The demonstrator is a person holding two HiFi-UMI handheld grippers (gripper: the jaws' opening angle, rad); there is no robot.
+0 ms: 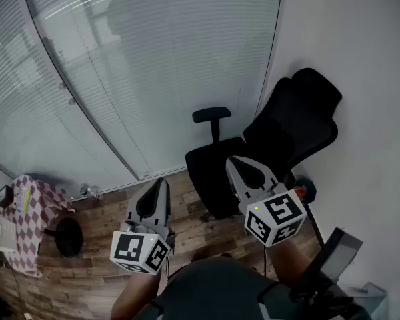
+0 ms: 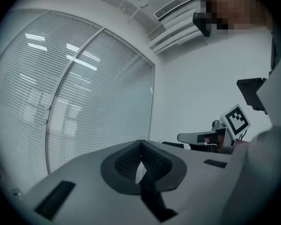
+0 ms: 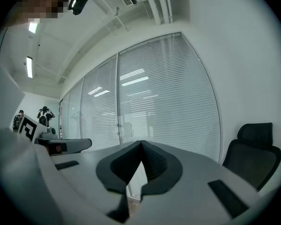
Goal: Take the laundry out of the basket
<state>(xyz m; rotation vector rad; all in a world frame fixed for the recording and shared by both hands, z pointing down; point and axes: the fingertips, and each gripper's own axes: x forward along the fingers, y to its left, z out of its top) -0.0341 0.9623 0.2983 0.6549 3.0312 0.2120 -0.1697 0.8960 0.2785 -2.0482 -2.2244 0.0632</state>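
Wood-plank floor (image 1: 87,272), matt black chair (image 1: 300,125), soft checked cloth (image 1: 37,205)

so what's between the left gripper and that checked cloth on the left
In the head view, a round black object, possibly a stool, stands on the wood floor between the left gripper and the checked cloth.

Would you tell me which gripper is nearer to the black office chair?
Right. The right gripper overlaps the chair in the head view; the left gripper sits off to its left.
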